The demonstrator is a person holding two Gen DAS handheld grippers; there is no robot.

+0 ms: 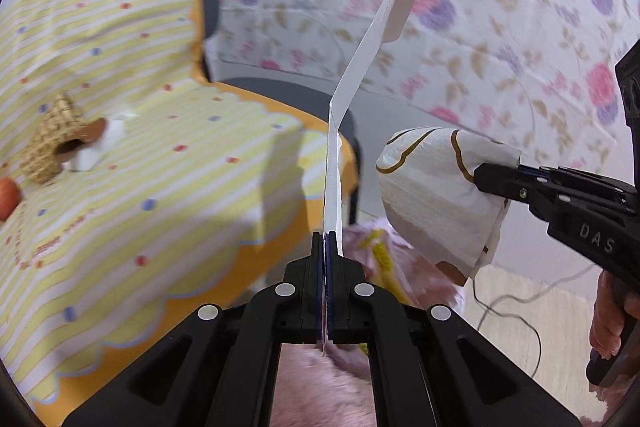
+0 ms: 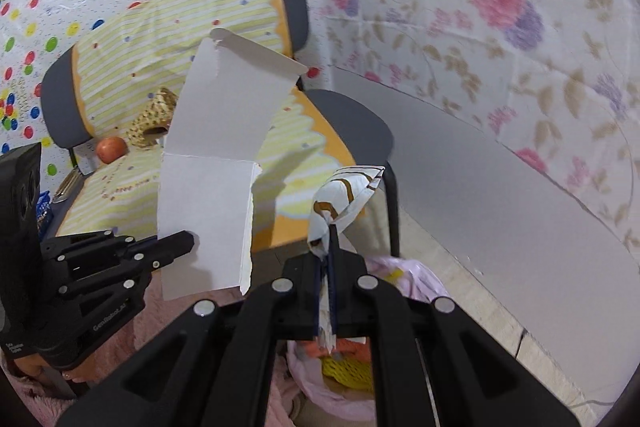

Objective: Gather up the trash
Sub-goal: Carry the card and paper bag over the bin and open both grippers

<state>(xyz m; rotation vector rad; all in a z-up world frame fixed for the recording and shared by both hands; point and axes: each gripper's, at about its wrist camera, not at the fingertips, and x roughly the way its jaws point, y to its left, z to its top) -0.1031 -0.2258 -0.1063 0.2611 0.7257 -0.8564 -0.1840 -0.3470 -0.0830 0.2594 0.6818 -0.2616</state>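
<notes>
Closest to you, your left gripper [image 1: 326,267] is pressed together on the lower edge of a torn piece of white card [image 1: 362,67], which stands up edge-on in the left wrist view and shows broadside in the right wrist view [image 2: 212,163]. Your right gripper [image 2: 329,267] is pinching a crumpled white wrapper with brown lines [image 2: 346,195]; from the left it reads as a puffed bundle [image 1: 440,195] held out in the air.

Both pieces are lifted, so you appear to be at the carry-and-drop step. Just below your grippers sits a pink bag [image 2: 404,279] with yellow and orange scraps inside, likely the trash bag. The next move calls for bringing each piece over its mouth and spreading the fingers, one at a time, so the tall card does not catch on the rim.

Behind, the chair [image 2: 352,123] with its yellow striped cover [image 1: 160,179] carries a woven basket-like thing [image 1: 52,143], white tissue [image 1: 108,139] and an orange fruit [image 2: 111,149]. A cable [image 1: 516,315] trails on the floor to your right.
</notes>
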